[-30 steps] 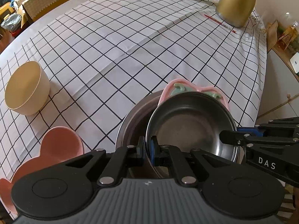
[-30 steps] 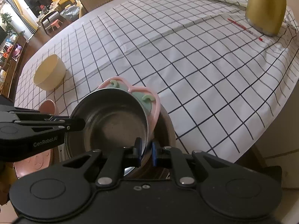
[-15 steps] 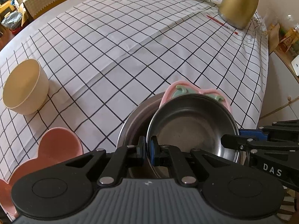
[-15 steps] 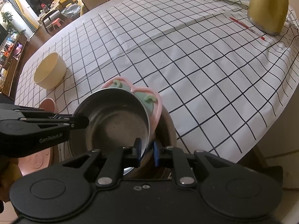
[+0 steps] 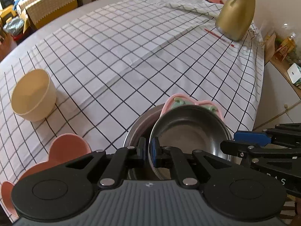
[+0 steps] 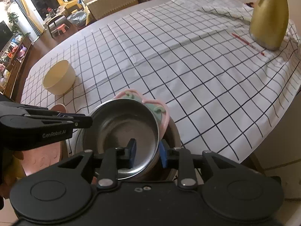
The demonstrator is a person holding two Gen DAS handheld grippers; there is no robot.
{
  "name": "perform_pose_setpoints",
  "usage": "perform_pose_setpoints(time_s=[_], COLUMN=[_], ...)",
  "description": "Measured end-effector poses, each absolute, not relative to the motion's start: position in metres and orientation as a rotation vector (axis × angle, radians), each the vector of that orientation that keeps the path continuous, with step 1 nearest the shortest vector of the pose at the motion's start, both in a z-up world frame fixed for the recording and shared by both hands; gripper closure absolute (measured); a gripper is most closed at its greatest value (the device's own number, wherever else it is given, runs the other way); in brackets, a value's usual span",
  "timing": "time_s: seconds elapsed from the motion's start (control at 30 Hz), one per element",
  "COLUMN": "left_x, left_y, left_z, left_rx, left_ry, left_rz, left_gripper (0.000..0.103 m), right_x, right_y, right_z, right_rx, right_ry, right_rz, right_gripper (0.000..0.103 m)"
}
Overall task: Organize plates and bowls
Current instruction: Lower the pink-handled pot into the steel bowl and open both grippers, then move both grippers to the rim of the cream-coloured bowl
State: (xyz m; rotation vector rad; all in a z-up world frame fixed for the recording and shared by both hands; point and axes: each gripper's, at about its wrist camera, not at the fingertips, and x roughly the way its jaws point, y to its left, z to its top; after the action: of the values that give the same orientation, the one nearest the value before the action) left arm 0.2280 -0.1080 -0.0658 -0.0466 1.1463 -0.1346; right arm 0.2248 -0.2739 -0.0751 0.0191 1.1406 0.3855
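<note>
Left gripper (image 5: 148,148): clamped on the near left rim of the steel bowl (image 5: 190,137). Right gripper (image 6: 147,155): jaws opening, straddling the bowl's near right rim, pads clear of it. Bowl: tilted, atop a pink plate (image 6: 163,116) in a larger steel basin (image 5: 139,128), near table edge.

"GenRobot.AI" on the left tongs (image 6: 88,121); letters "AS" on the right tongs (image 5: 228,146).

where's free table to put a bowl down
Free: the checked cloth between the cream bowl and the gold jug. Crowded: the near edge, with the steel bowl stack and pink dish.
</note>
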Motion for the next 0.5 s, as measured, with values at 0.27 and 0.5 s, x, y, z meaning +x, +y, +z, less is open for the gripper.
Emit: perform_pose_setpoints(time_s=[0.27, 0.5], left_x=[0.212, 0.197], left_y=[-0.102, -0.089], left_z=[-0.044, -0.027], left_rx=[-0.052, -0.067], left_ry=[1.075, 1.023], left_rz=[-0.169, -0.173], left_gripper=[0.096, 0.083], right_x=[0.213, 0.201], right_y=[-0.269, -0.258], right_z=[-0.057, -0.038], right_rx=[0.024, 0.012], right_ry=[1.097, 1.044], right_rz=[0.392, 0.415], right_gripper=[0.068, 0.052])
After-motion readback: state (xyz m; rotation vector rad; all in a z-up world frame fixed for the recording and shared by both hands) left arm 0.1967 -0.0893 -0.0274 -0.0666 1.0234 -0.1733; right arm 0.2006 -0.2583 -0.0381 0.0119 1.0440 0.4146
